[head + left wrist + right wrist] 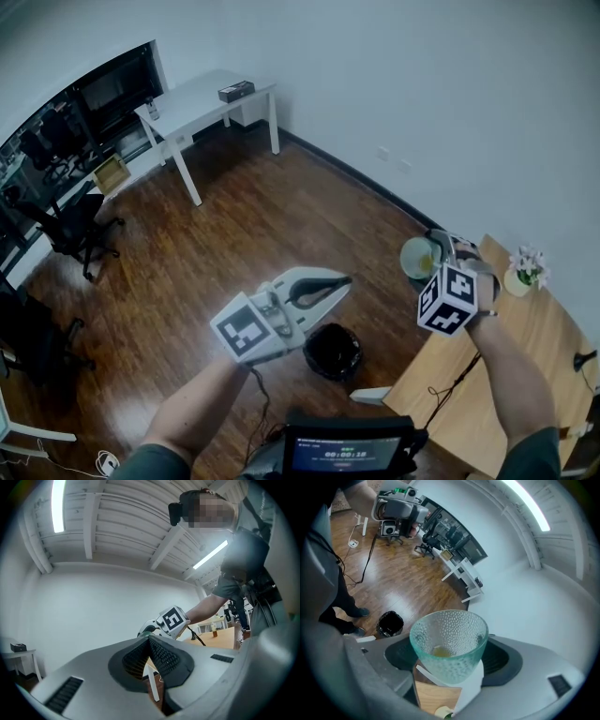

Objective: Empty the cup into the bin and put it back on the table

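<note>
A pale green dimpled glass cup (449, 644) sits between the jaws of my right gripper (448, 660), which is shut on it. Its mouth faces the camera and a little yellowish matter (439, 652) lies at its bottom. In the head view the cup (417, 257) hangs past the left corner of the wooden table (525, 347), held by my right gripper (436, 247). The black bin (332, 352) stands on the floor below and to the left of the cup. My left gripper (343, 281) hovers above the bin, shut and empty, and its pads meet in its own view (149, 641).
A small pot of white flowers (525, 269) stands on the wooden table near the wall. A white table (202, 98) and black office chairs (80, 230) are at the far side of the wood floor. A screen device (349, 452) sits at my chest. The bin (390, 623) shows beside a person's feet.
</note>
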`<state>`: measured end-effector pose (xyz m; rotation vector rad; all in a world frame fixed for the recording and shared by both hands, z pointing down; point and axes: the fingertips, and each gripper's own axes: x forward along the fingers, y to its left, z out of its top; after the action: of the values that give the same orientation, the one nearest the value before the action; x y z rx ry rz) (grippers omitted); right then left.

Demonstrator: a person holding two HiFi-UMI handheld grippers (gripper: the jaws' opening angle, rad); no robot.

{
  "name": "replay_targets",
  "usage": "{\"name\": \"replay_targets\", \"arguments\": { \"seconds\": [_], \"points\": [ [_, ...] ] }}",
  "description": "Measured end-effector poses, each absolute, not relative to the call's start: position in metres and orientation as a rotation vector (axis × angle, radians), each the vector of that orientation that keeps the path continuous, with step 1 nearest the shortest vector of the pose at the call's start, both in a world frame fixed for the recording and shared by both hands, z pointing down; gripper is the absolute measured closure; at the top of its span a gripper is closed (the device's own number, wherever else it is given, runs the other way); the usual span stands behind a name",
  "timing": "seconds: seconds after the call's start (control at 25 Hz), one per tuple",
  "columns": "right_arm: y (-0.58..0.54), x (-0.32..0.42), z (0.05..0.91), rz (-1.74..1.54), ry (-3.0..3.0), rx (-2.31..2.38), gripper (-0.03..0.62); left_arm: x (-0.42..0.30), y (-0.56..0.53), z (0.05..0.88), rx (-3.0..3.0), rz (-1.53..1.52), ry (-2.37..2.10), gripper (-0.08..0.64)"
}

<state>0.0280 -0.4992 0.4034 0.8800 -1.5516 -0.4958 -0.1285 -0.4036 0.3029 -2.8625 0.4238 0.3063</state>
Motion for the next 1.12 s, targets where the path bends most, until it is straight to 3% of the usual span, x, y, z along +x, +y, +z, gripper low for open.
{"name": "replay_targets", "arguments": {
  "seconds": [0.76,1.12],
  "points": [
    [-0.505,0.022,0.392,-0.628,-1.42,0.83,0.202,-0.124,-0.397,0.295,-2.844,0.284,0.4,0.566],
    [-0.502,0.006,0.386,-0.725,-1.391,0.778,0.202,-0.128,-0.415,0.296,-2.804,0.284,0.633,0.566]
  ]
}}
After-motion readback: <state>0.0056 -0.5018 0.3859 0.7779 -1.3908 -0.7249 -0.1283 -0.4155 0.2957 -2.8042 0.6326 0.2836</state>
